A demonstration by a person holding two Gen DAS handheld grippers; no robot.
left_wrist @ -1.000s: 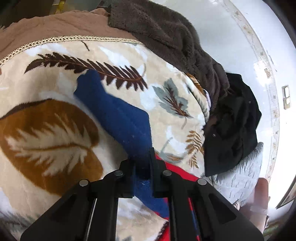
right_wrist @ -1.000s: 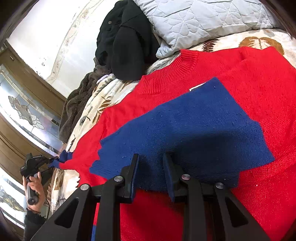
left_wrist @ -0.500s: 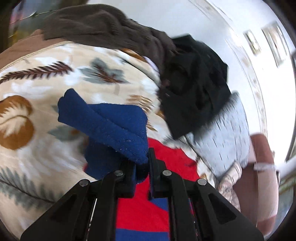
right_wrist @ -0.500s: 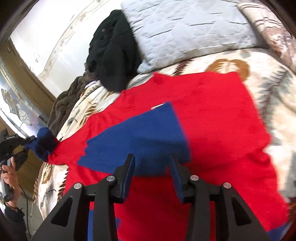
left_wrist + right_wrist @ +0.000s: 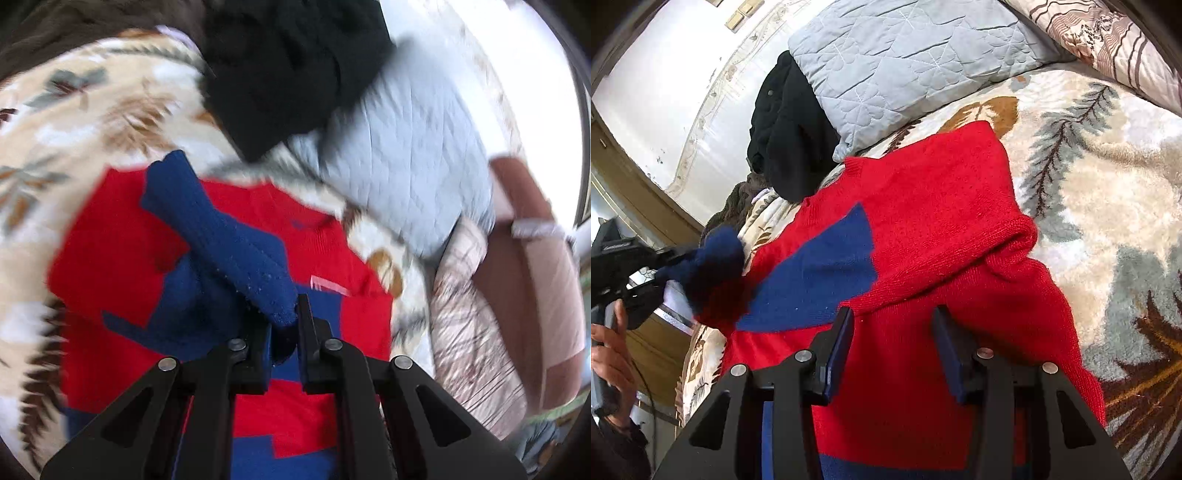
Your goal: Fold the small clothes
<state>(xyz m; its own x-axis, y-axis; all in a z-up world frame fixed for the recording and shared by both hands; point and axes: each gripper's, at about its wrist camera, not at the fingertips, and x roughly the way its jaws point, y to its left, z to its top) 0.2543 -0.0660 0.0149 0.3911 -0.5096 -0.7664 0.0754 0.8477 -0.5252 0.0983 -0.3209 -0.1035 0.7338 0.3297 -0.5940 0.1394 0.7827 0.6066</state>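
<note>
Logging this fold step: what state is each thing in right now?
Left gripper: shut on the blue sleeve, lifted over the sweater.
Right gripper: open, empty, over the sweater.
Sweater: on the blanket, right side folded in.
Black garment: heaped by the pillow.

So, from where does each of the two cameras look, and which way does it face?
Left wrist: sits behind the left gripper, shut on the blue sleeve; faces across the sweater toward the pillow.
Right wrist: sits behind the open right gripper, low above the sweater; faces the pillow; the left gripper and the hand show at the left.
Both share sweater, pillow, black clothes.
</note>
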